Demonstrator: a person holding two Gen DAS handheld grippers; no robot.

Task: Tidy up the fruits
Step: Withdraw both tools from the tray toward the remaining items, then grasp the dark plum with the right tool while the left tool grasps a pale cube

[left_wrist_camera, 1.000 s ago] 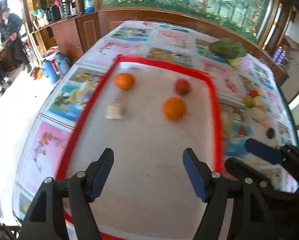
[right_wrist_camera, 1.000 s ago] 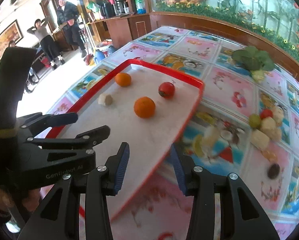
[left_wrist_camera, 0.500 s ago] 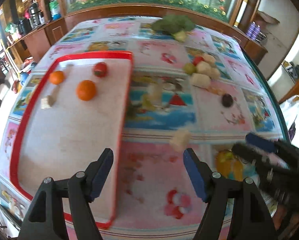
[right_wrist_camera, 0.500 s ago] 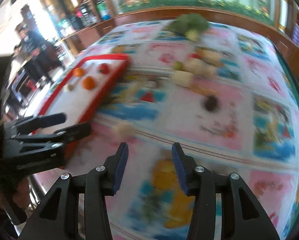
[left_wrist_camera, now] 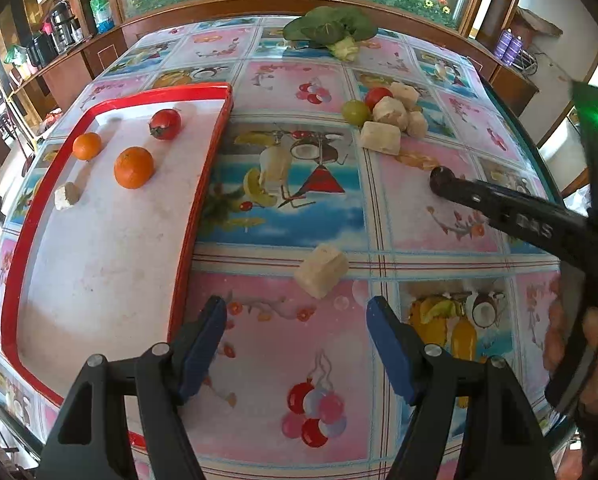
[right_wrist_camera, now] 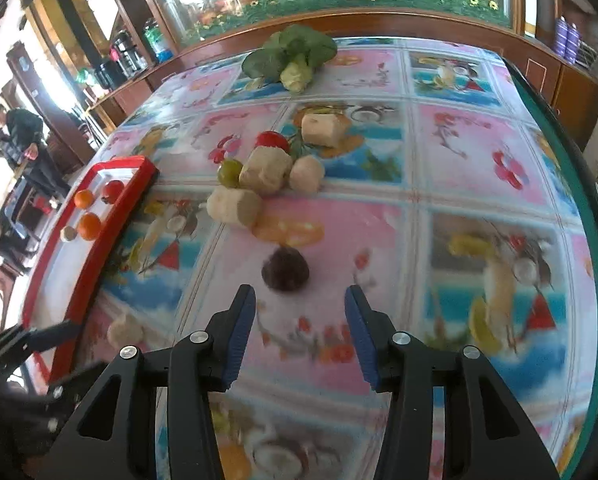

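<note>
My left gripper (left_wrist_camera: 295, 320) hangs open over the tablecloth, just right of the red tray (left_wrist_camera: 208, 184). A beige chunk (left_wrist_camera: 322, 270) lies a little ahead of its fingertips, untouched. On the tray sit two oranges (left_wrist_camera: 134, 168), a tomato (left_wrist_camera: 165, 124) and a small beige piece (left_wrist_camera: 66, 196). My right gripper (right_wrist_camera: 299, 300) is open, with nothing between its pads. A dark purple fruit (right_wrist_camera: 285, 270) rests on the cloth right in front of it. Farther back lies a heap of beige chunks (right_wrist_camera: 265, 168) with a green grape (right_wrist_camera: 230, 172) and a red tomato (right_wrist_camera: 273, 140).
A leafy green vegetable (right_wrist_camera: 291, 56) lies at the table's far edge, before a wooden ledge with flowers. The right gripper (left_wrist_camera: 459, 190) reaches in from the right in the left wrist view. People stand in the room to the far left (right_wrist_camera: 17, 136). The table's green rim (right_wrist_camera: 571, 184) curves along the right.
Both grippers swung right, off the tray and over the patterned cloth. The beige chunk now lies before the left gripper and the dark fruit before the right. The right jaws stand slightly wider.
</note>
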